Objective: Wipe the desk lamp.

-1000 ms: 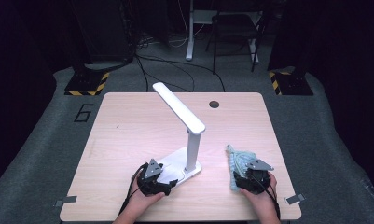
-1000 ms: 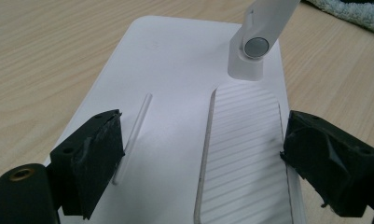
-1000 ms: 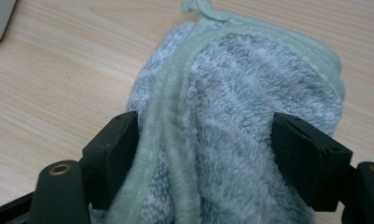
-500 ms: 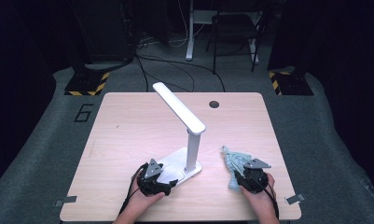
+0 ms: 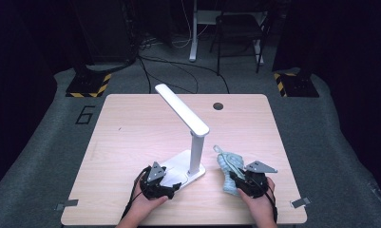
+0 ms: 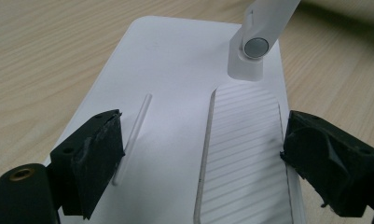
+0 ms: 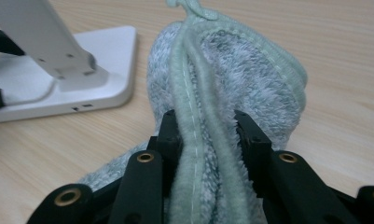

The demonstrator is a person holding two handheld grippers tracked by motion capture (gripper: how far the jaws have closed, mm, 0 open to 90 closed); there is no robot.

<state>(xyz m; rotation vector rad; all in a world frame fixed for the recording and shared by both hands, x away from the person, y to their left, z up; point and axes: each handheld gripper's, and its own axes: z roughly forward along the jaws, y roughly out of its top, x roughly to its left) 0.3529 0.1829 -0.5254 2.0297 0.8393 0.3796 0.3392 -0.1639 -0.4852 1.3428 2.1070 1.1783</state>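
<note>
Here, right claw [image 7: 201, 126] just closing, clenched on bunched cloth [image 7: 231, 84], left claw [image 6: 201, 158] released over lamp base [image 6: 175, 70]

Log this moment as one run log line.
right tool: just closing, grips bunched cloth | left tool: open over lamp base

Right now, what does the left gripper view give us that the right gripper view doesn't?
Left gripper view: open left gripper straddling the lamp base, its ribbed panel, a thin groove and the hinge cap.
Right gripper view: right gripper, jaws just closing, pinching the bunched cloth.
Both: lamp base, lamp post foot, wooden table.
</note>
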